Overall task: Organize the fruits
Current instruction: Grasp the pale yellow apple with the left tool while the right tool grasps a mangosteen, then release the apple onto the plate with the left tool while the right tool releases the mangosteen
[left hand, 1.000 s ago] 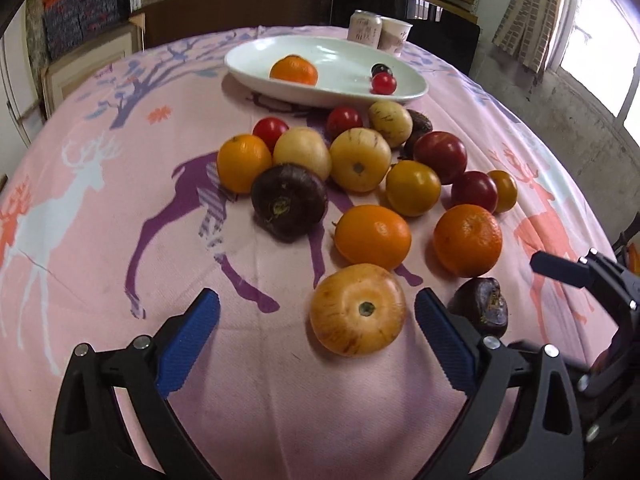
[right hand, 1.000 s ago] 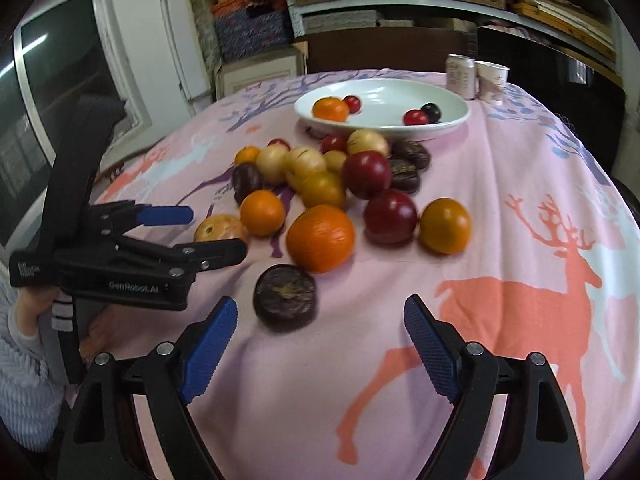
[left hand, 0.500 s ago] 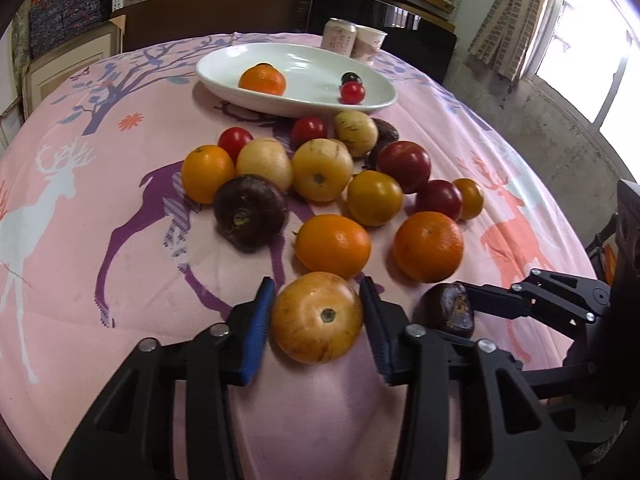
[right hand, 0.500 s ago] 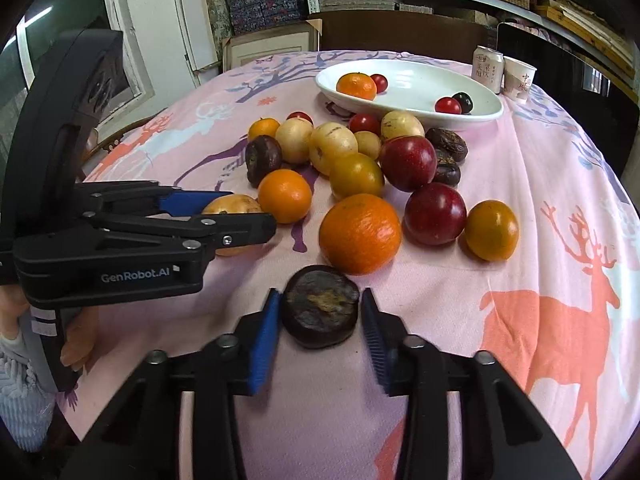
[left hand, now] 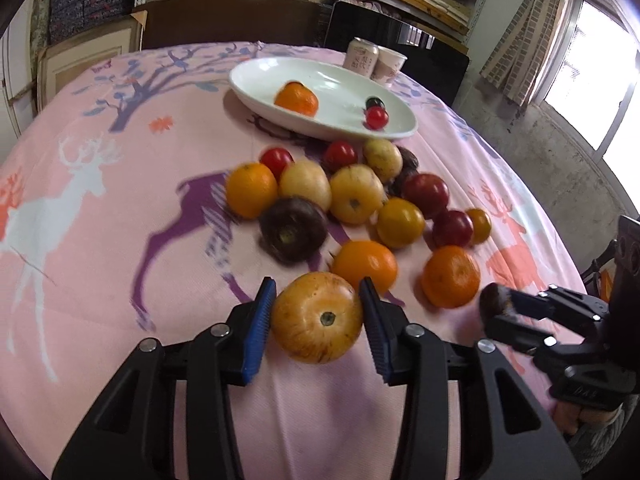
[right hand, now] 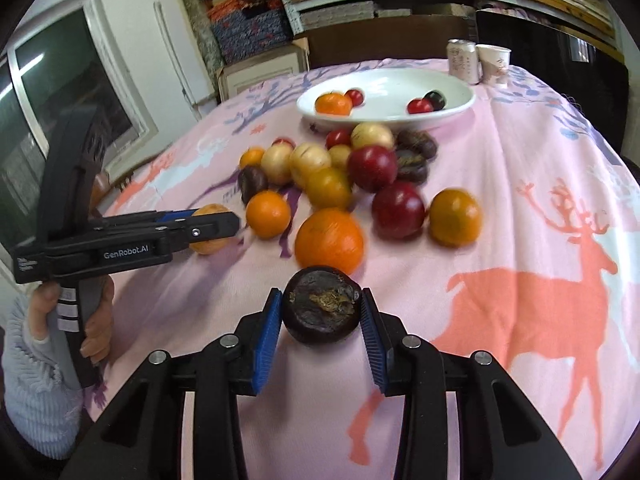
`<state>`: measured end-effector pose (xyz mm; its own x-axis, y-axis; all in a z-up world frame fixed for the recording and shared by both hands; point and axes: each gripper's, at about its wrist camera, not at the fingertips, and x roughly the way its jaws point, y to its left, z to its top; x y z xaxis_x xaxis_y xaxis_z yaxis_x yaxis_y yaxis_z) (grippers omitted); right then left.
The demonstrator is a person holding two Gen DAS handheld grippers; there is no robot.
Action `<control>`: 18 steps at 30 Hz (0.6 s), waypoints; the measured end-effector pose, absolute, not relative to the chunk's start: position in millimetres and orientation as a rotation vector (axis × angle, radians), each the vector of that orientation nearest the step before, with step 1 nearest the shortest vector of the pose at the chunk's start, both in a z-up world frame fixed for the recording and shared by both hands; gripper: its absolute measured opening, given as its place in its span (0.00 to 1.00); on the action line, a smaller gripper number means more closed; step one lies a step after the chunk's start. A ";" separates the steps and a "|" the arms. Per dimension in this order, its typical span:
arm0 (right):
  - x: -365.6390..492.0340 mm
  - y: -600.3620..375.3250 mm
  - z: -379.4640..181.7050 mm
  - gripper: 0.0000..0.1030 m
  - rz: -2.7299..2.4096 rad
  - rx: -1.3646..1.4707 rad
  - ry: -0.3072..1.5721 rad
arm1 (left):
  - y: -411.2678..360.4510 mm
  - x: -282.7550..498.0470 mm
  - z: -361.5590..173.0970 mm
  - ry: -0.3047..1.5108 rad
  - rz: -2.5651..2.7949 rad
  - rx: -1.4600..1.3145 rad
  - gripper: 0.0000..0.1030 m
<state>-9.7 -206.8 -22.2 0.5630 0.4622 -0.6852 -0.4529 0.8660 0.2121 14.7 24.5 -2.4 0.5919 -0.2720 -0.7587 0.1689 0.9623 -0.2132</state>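
Observation:
My left gripper (left hand: 318, 320) is shut on a yellow-orange fruit (left hand: 318, 316) and holds it just above the pink cloth. My right gripper (right hand: 320, 314) is shut on a dark purple fruit (right hand: 321, 304), also lifted slightly. Each gripper shows in the other's view, the left (right hand: 208, 228) and the right (left hand: 500, 312). A pile of oranges, red, yellow and dark fruits (left hand: 352, 200) lies ahead of both. The white oval plate (left hand: 256, 76) beyond holds an orange (left hand: 296, 98) and small red and dark fruits (left hand: 376, 114).
A can (left hand: 362, 58) and a paper cup (left hand: 390, 65) stand just behind the plate. The round table's pink deer-print cloth (left hand: 100, 200) falls off at the edges. Shelves and boxes line the back wall.
Both grippers closed from wide open onto their fruits, then lifted them slightly off the cloth. The view has pulled back and up a little.

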 end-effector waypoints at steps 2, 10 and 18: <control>-1.9 -214.8 -11.9 0.38 0.522 0.019 0.789 | 33.0 26.2 10.0 0.885 -0.240 -0.123 0.41; 69.8 -226.5 29.5 0.38 0.477 0.017 0.734 | 47.9 102.3 55.9 0.837 -0.193 -0.101 0.41; 171.3 -207.8 47.9 0.38 0.461 0.013 0.740 | 45.6 212.8 65.1 0.848 -0.191 -0.131 0.41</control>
<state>171.3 -207.8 47.9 0.6432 0.4095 -0.6470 -0.4003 0.9001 0.1719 212.8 45.6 65.1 0.6456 -0.2196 -0.7314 0.1156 0.9748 -0.1906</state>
